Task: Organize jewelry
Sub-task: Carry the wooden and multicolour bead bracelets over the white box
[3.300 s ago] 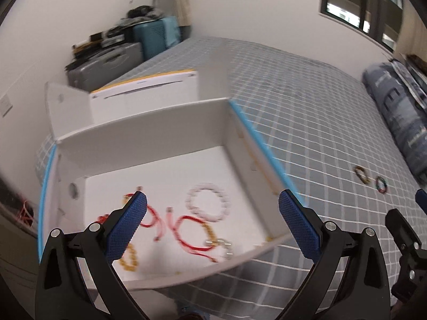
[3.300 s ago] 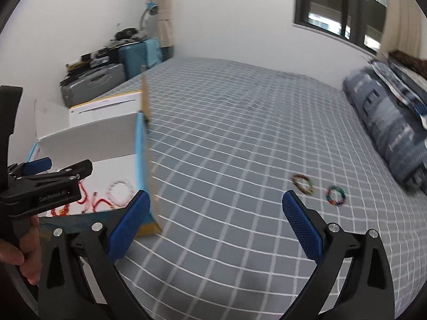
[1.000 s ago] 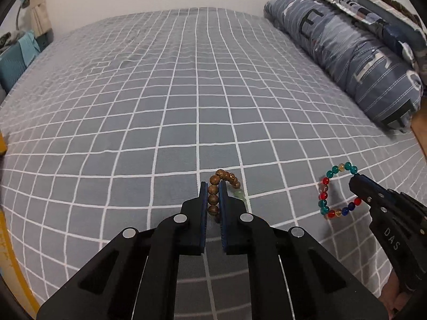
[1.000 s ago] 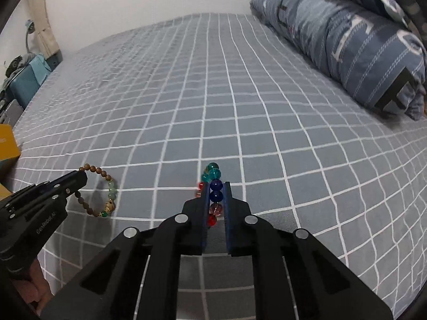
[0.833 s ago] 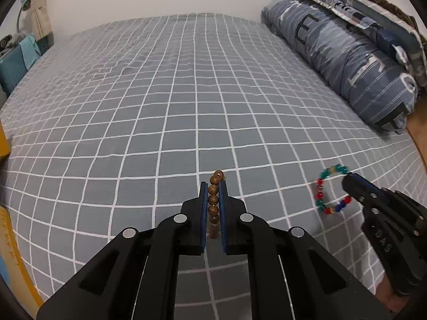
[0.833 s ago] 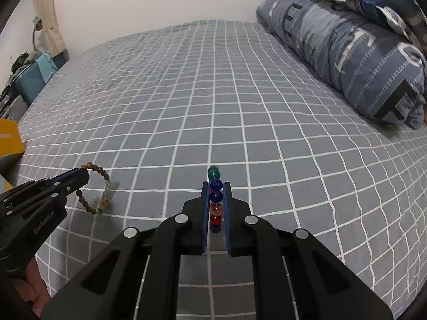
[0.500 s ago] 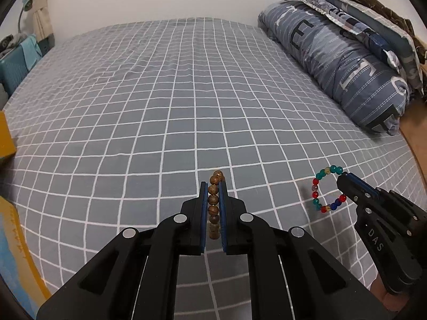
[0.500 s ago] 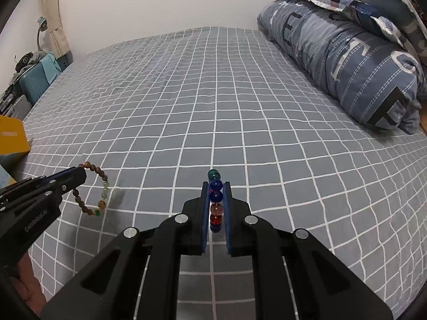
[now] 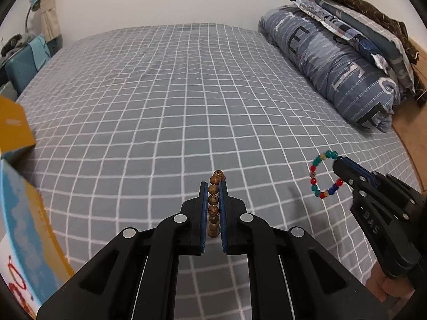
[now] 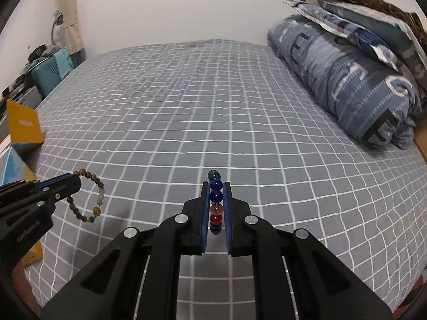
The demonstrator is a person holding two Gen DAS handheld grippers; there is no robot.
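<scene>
My left gripper (image 9: 213, 186) is shut on a brown wooden bead bracelet (image 9: 213, 200) and holds it above the grey checked bed. The bracelet also hangs from that gripper in the right wrist view (image 10: 88, 200). My right gripper (image 10: 216, 186) is shut on a multicoloured bead bracelet (image 10: 215, 202), also lifted off the bed; it shows as a ring in the left wrist view (image 9: 323, 173). The open box (image 9: 24, 213) with red cord jewelry (image 9: 16, 282) inside is at the left edge.
The grey checked bedsheet (image 9: 186, 93) fills the middle. A rolled blue duvet (image 9: 333, 66) and pillows lie along the right. A yellow box flap (image 10: 24, 125) and a teal suitcase (image 10: 52, 72) stand at the left.
Both grippers, open near the box 3.3 s ago, have closed on a bracelet each. Over the last second they have risen off the bed and the view has swung left toward the box.
</scene>
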